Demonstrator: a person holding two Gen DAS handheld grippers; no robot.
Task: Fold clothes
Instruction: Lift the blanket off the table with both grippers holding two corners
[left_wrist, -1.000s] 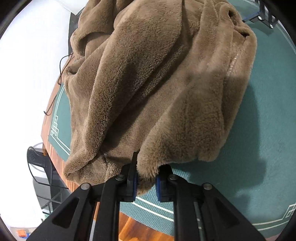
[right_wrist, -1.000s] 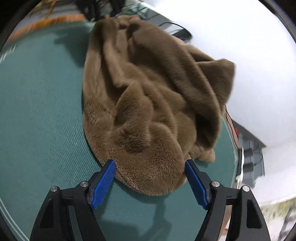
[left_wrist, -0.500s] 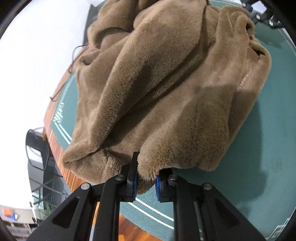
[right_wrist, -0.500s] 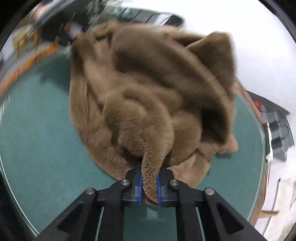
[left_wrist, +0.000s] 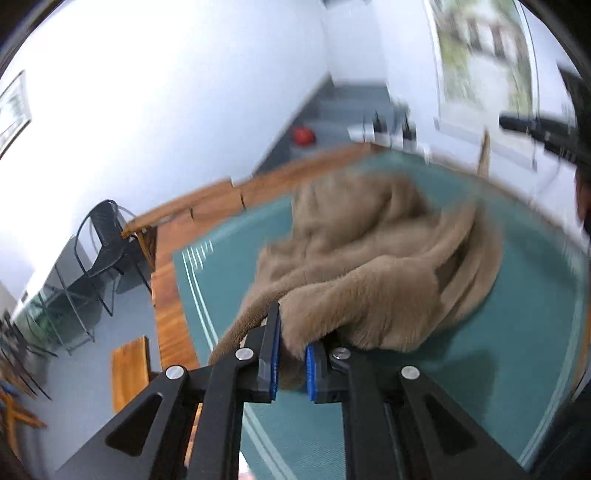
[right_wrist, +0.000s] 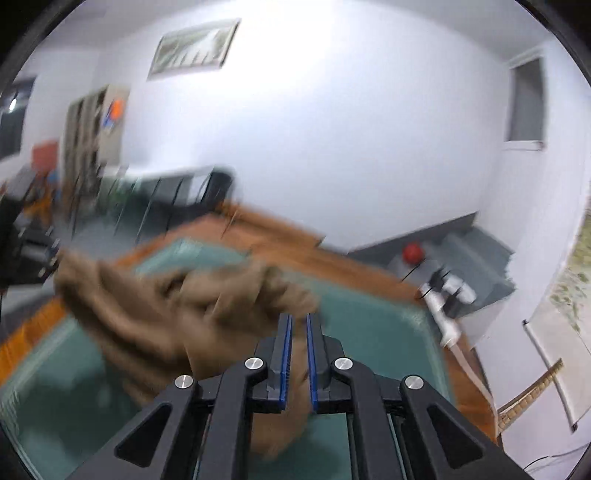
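Both grippers, left (left_wrist: 291, 350) & right (right_wrist: 298, 343), lifted fleece (left_wrist: 369, 258) off mat (left_wrist: 498, 350).

A brown, plush fleece garment (left_wrist: 373, 266) lies bunched in thick folds on a teal mat, filling the centre and right of the left wrist frame. Its near edge rises off the mat toward the bottom centre, with 1 narrow strip trailing to the lower left. In the right wrist frame the garment (right_wrist: 166, 314) is motion-blurred, stretching from the left edge to the bottom centre, partly lifted.
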